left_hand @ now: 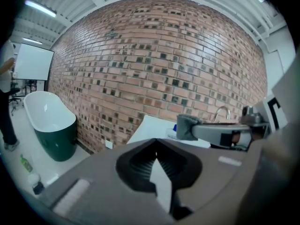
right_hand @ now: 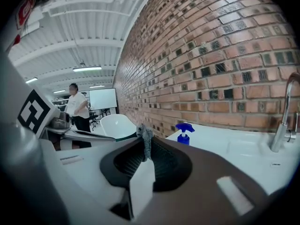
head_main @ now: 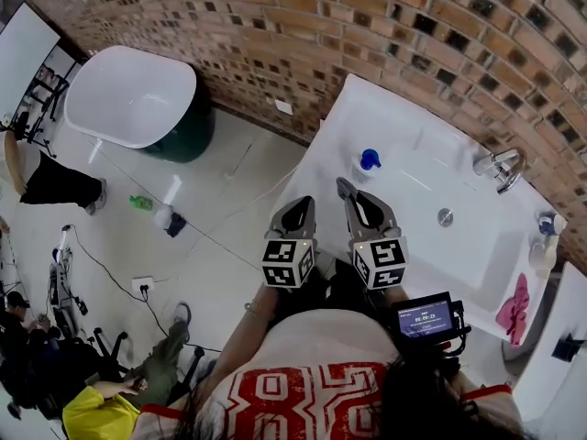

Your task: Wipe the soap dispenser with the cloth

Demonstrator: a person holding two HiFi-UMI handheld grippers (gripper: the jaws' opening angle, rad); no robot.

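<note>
The soap dispenser, a pale bottle with a blue pump, stands on the white counter left of the basin; its blue pump shows in the right gripper view. My right gripper hangs just in front of it, shut on a small grey cloth that sticks up from the jaw tips. From the left gripper view the cloth shows at the right gripper's tip. My left gripper hovers beside it at the counter's left edge, shut and holding nothing.
A sink basin with a chrome faucet lies to the right; a pink cloth sits at the counter's far right. A brick wall backs the counter. A white and green bathtub stands at left on the floor.
</note>
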